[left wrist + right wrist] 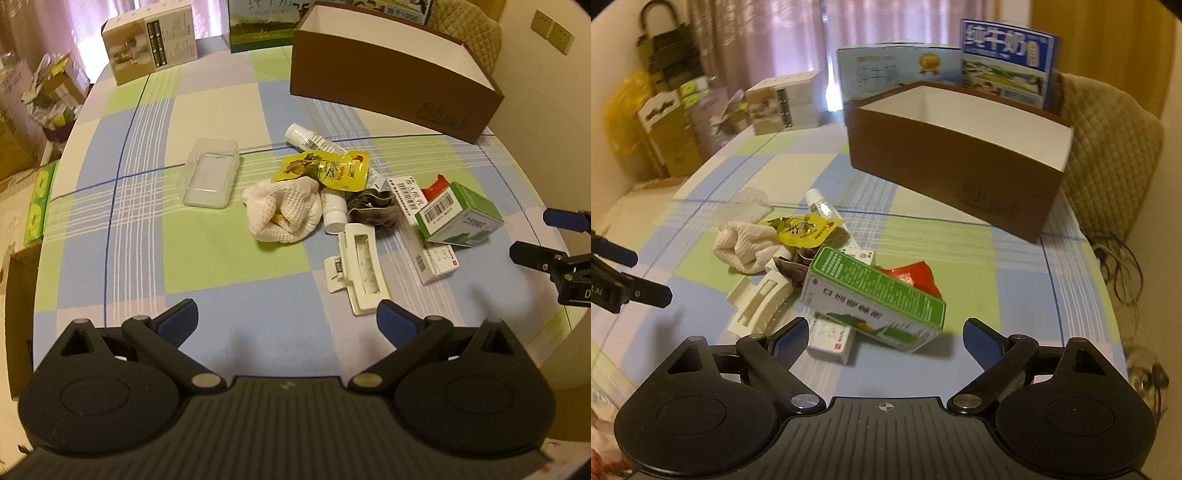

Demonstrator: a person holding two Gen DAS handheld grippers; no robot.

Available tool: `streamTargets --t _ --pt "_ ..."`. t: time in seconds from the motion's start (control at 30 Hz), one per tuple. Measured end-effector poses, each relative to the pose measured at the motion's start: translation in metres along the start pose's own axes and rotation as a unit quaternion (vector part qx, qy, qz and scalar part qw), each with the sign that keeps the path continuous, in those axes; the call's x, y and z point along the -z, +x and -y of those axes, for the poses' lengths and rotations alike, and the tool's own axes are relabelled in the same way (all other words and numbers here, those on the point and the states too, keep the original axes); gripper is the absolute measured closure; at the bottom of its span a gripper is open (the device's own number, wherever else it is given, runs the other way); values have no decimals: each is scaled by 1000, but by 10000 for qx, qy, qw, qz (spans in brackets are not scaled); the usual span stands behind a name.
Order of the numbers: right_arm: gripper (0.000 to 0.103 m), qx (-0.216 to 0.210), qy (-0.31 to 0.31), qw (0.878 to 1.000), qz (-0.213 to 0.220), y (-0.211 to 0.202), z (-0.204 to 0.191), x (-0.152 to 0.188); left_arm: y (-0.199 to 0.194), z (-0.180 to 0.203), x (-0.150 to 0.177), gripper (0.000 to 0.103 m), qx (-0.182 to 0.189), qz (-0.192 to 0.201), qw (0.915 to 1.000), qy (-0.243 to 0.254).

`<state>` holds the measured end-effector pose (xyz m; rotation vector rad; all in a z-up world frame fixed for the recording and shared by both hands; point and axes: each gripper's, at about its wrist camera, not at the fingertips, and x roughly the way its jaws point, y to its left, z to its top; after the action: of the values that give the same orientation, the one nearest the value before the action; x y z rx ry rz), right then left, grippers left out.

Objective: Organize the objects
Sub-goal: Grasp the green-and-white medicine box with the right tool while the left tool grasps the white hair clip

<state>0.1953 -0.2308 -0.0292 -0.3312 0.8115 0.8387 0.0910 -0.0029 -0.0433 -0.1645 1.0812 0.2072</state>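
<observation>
In the left wrist view, the left tongs (pixel 287 320) gape wide and empty over the checked worktop (pixel 229 254). Ahead, the open brown cardboard box (pixel 388 85) shows only white inner walls; the clear plastic tray (pixel 210 177) holds nothing.

In the right wrist view, the right tongs (pixel 884 338) stand open, gripping nothing, just short of the green-and-white carton (pixel 875 299) topping the pile.

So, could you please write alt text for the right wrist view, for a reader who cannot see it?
The open right gripper hangs over a checked tablecloth, just short of a green and white carton lying on a small pile of household items. Behind the pile stands an open brown box. The left gripper shows at the left edge.
</observation>
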Motion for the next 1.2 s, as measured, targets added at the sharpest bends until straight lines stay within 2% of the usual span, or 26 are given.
streamTargets --t 0.3,0.53,0.73,0.77,0.83,0.87,1.0,1.2 --pt "19 -388 -1061 9935 -129 34 10 -17 18 2 -5 2 -189 -170 9987 -437" --pt "28 -885 -2121 9725 -382 65 7 -25 22 -1 -3 2 -353 -255 9960 -787" --pt "48 -1252 -2807 9497 -599 85 0 -24 25 0 0 4 -438 -309 9943 -924" --pt "53 -1278 -2890 9471 -562 84 0 -24 26 1 0 4 -440 -315 9942 -927" --pt "71 -1378 -3054 9409 -490 83 0 -24 28 3 0 4 -428 -322 9943 -917" --pt "76 -1426 -3048 9405 -475 81 1 -25 28 4 -1 5 -414 -321 9946 -898" --pt "76 -1506 -2797 9476 -332 70 8 -27 34 13 -5 5 -300 -291 9963 -754" --pt "76 -1012 -2007 9739 -303 54 24 -33 49 36 -17 7 -45 -248 9990 -371"
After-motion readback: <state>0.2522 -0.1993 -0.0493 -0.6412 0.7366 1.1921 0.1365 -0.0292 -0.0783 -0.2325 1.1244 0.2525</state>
